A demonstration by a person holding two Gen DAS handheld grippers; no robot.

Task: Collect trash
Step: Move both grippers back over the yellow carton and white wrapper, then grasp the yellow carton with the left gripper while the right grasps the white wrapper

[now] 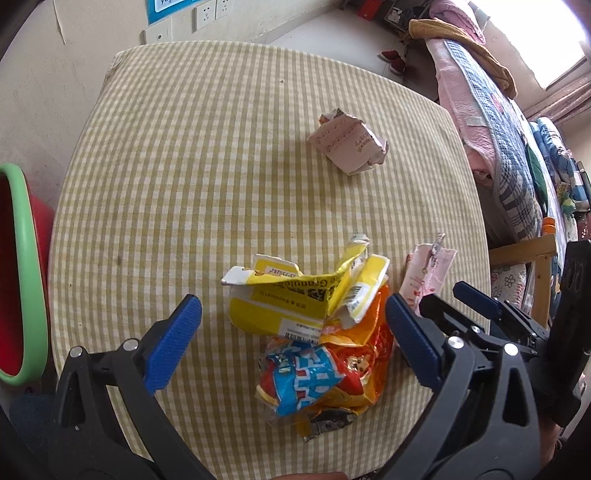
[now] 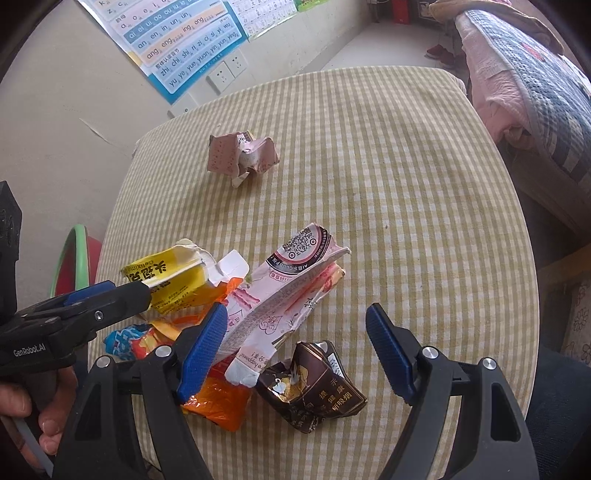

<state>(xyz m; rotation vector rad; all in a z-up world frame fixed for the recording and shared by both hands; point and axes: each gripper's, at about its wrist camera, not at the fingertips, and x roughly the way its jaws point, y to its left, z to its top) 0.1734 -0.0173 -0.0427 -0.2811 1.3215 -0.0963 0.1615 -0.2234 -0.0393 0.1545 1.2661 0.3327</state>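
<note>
A pile of trash lies at the near edge of the checked table (image 1: 221, 147): a torn yellow box (image 1: 295, 299), an orange and blue snack wrapper (image 1: 325, 373), a pink carton (image 2: 280, 295) and a crushed brown cigarette pack (image 2: 314, 387). A crumpled pink box (image 1: 349, 144) lies apart, farther back; it also shows in the right wrist view (image 2: 240, 155). My left gripper (image 1: 295, 336) is open, its fingers on either side of the yellow box and wrapper. My right gripper (image 2: 295, 350) is open above the cigarette pack and pink carton.
A red bin with a green rim (image 1: 22, 273) stands on the floor left of the table. A bed with quilts (image 1: 498, 129) runs along the right side. The wall with sockets (image 1: 207, 14) and a poster (image 2: 177, 40) is behind the table.
</note>
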